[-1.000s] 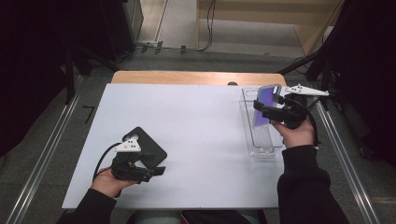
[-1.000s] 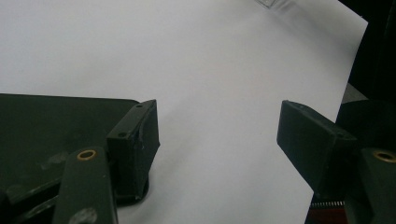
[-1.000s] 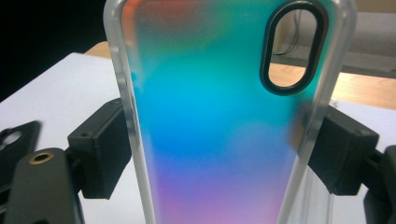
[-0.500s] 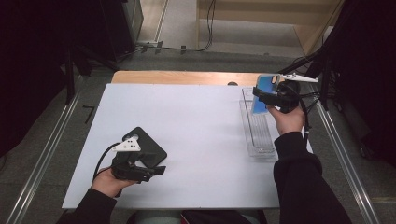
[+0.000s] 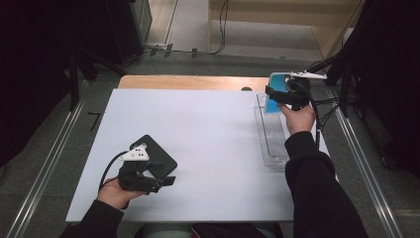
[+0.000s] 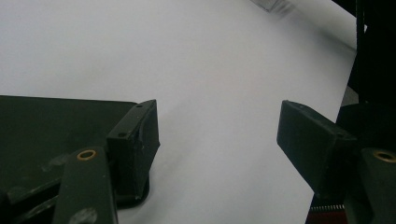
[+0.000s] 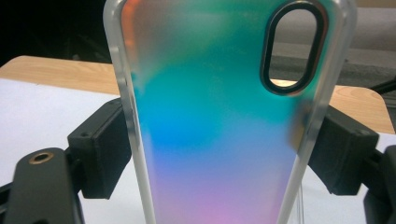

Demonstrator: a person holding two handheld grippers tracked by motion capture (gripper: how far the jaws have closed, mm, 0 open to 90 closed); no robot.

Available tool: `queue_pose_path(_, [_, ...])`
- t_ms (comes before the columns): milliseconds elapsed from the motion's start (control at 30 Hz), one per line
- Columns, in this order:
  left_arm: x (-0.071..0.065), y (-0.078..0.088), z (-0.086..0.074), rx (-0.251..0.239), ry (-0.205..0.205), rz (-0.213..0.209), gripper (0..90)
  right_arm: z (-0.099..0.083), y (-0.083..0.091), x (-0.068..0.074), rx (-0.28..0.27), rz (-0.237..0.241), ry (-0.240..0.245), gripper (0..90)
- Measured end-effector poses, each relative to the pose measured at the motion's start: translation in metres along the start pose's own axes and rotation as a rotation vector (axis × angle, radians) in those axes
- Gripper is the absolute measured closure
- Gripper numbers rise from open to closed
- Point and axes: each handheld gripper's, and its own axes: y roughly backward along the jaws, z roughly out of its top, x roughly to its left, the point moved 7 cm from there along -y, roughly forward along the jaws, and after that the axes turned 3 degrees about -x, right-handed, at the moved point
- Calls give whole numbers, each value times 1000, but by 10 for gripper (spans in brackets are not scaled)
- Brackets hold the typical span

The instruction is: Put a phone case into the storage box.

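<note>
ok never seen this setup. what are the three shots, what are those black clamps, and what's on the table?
No robot here: a person holds a two-jaw black gripper in each hand. The high view looks down on the white table; each of the other two comes from a camera riding on one gripper.

The right gripper is shut on a translucent iridescent blue-green phone case, lifted over the far end of a clear plastic tray. The left gripper rests open on the table, beside a flat black square pad.

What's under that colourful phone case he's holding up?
Below the phone case, gripped by the right hand-held gripper, sits a clear plastic tray on the white table. Its far end is covered by case and gripper.
</note>
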Motion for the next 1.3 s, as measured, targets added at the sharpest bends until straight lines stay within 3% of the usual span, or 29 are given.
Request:
queue_pose_path(200, [0,-1,0,5,-4,1,299,-6,-20,-9,33,-46,-34,150])
queue_pose_path(300, [0,0,0,-2,2,-2,299,-8,-29,-10,42,-66,-28,149])
queue_pose_path(467, [1,0,0,-5,-1,-4,299,-11,-44,-14,56,-62,-56,148])
queue_pose_path(667, [1,-1,0,-1,0,-3,299,-19,-60,-16,96,-78,-56,147])
queue_pose_path(933, [1,-1,1,-9,3,-4,300,-24,-70,-17,110,-90,-80,146])
queue_pose_path(1300, [1,-1,0,-1,2,-2,299,-22,-73,-17,93,-88,-18,146])
